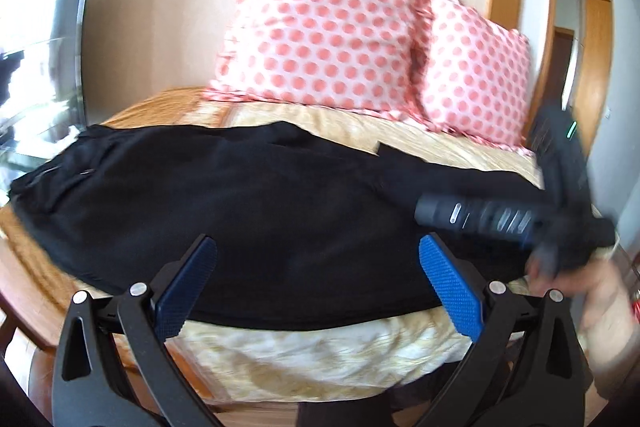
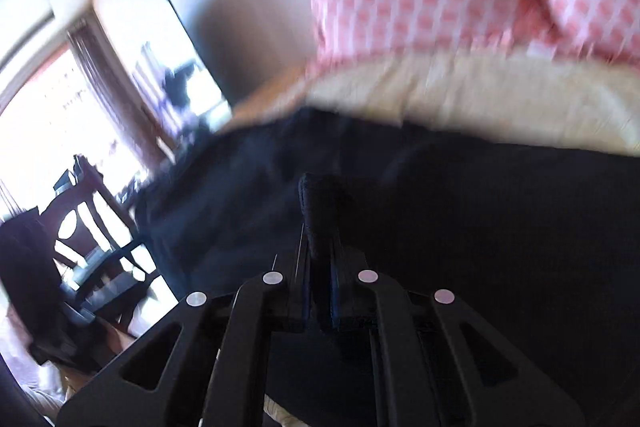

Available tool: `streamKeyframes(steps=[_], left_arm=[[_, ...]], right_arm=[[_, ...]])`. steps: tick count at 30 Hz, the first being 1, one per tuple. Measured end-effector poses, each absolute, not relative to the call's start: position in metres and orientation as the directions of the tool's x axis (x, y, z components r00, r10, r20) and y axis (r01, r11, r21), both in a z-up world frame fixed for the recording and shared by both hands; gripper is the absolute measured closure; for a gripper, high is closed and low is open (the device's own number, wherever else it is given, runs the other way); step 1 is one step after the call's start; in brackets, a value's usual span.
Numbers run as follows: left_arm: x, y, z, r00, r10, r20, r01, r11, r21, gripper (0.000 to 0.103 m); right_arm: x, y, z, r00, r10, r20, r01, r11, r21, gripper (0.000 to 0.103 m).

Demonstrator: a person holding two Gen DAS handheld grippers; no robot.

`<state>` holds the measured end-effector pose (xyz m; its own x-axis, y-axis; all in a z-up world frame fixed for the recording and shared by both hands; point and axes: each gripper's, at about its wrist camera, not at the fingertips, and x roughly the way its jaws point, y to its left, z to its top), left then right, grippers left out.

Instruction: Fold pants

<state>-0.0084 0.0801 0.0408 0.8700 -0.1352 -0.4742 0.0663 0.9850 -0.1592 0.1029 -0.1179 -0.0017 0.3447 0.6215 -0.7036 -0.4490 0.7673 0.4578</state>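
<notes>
Black pants [image 1: 240,211] lie on a cream bedspread [image 1: 320,355] before pink-dotted white pillows [image 1: 320,27].

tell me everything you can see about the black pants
The pants are black, soft matte cloth, spread lengthwise across the cream bedspread in front of two pink dotted pillows. The near edge hangs over the bed's side. The right gripper is shut on a pinch of cloth; the left gripper hovers open, not touching.
</notes>
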Motion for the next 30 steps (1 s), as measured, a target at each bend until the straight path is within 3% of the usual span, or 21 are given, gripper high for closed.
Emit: streamKeyframes(steps=[6,9,22,25,26,27,30], left_arm=[[-0.008,0.112,0.036,0.873,-0.066,-0.484,-0.033,0.981,-0.193,0.002],[-0.006,0.128,0.035,0.874,-0.059,-0.482,-0.072,0.966,-0.25,0.002],[-0.025,0.209,0.039,0.906,-0.002,-0.422,-0.23,0.836,-0.498,0.002],[-0.028,0.227,0.033,0.899,-0.01,-0.438,-0.261,0.79,-0.555,0.002],[-0.028,0.234,0.032,0.895,-0.003,-0.447,-0.278,0.779,-0.562,0.002],[-0.029,0.237,0.032,0.892,0.005,-0.452,-0.29,0.774,-0.563,0.002],[-0.033,0.254,0.033,0.89,0.043,-0.453,-0.327,0.754,-0.57,0.002]], right_arm=[[0.11,-0.127,0.037,0.46,0.652,-0.603,-0.455,0.756,0.47,0.096],[0.102,-0.107,0.026,0.404,0.624,-0.669,-0.524,0.757,0.39,0.096],[0.071,-0.074,0.009,0.358,0.63,-0.689,-0.641,0.703,0.31,0.096],[0.06,-0.072,0.007,0.345,0.619,-0.706,-0.667,0.691,0.28,0.087],[0.058,-0.072,0.009,0.329,0.635,-0.699,-0.68,0.673,0.291,0.074],[0.055,-0.073,0.013,0.314,0.653,-0.689,-0.692,0.655,0.305,0.067],[0.051,-0.078,0.03,0.389,0.677,-0.624,-0.701,0.658,0.277,0.067]])
